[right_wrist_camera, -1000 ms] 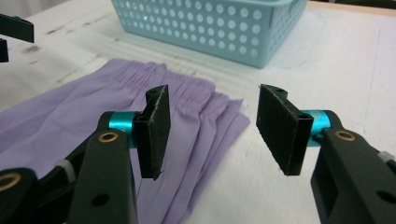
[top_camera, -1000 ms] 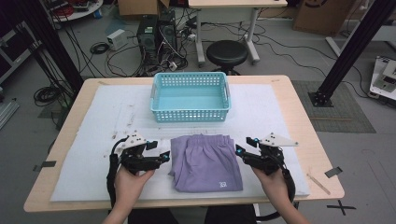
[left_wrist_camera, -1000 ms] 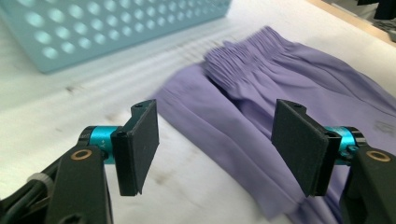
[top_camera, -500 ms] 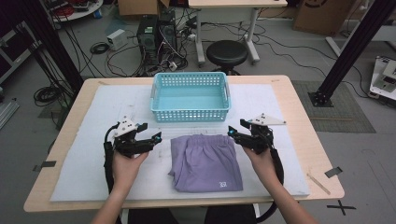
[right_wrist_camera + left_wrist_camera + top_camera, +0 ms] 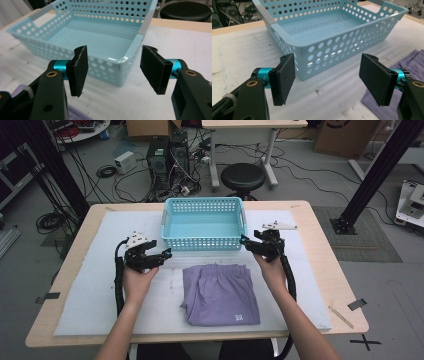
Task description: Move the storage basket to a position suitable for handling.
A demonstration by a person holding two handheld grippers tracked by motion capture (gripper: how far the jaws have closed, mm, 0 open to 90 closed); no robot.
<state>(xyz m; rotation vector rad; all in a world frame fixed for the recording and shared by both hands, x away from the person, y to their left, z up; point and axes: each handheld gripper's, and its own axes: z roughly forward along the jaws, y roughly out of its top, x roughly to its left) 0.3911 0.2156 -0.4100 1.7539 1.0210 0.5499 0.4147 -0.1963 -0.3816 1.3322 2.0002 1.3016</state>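
Tools two, basket one, folded shorts one

We count one blue basket on the table; one folded purple garment in front of it; one white mat under both; two grippers, the left gripper and the right gripper, one in each of two hands; on the floor beyond, one round black stool and one cardboard box.
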